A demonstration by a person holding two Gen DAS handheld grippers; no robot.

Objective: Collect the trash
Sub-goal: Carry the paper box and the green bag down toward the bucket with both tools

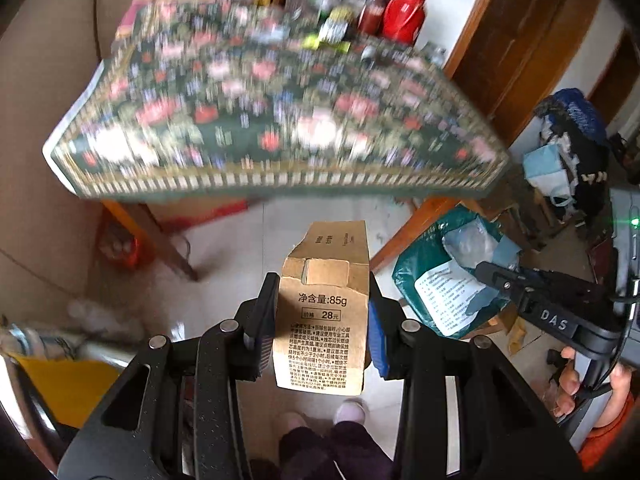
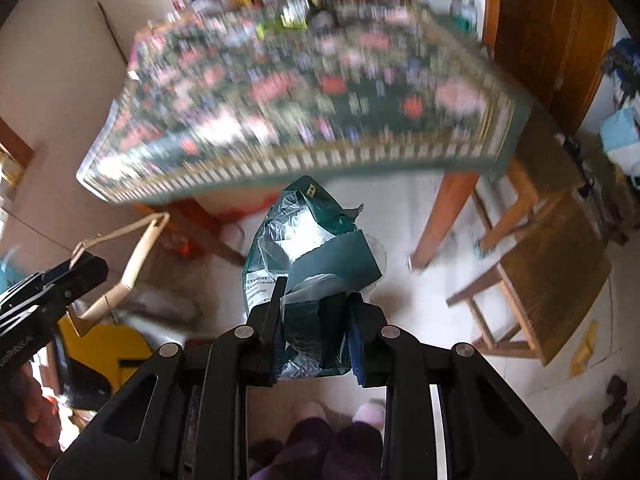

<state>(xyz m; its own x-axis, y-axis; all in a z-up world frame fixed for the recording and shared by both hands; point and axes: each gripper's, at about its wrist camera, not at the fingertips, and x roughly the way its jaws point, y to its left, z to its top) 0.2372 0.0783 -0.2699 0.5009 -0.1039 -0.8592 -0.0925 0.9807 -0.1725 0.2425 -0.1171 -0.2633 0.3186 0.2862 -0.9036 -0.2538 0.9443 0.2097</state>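
Left wrist: my left gripper [image 1: 323, 312] is clamped on a flattened carton [image 1: 325, 312], held above the floor; desk [image 1: 280, 184] at 12 o'clock.

Right wrist: my right gripper [image 2: 316, 312] pinches a green bag [image 2: 312, 240], hanging at 12 o'clock below the desk edge.

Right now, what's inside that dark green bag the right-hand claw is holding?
Crumpled clear plastic pokes out of the torn green bag clamped in the right gripper. Anything deeper is hidden by the bag's opaque skin and white printed label.
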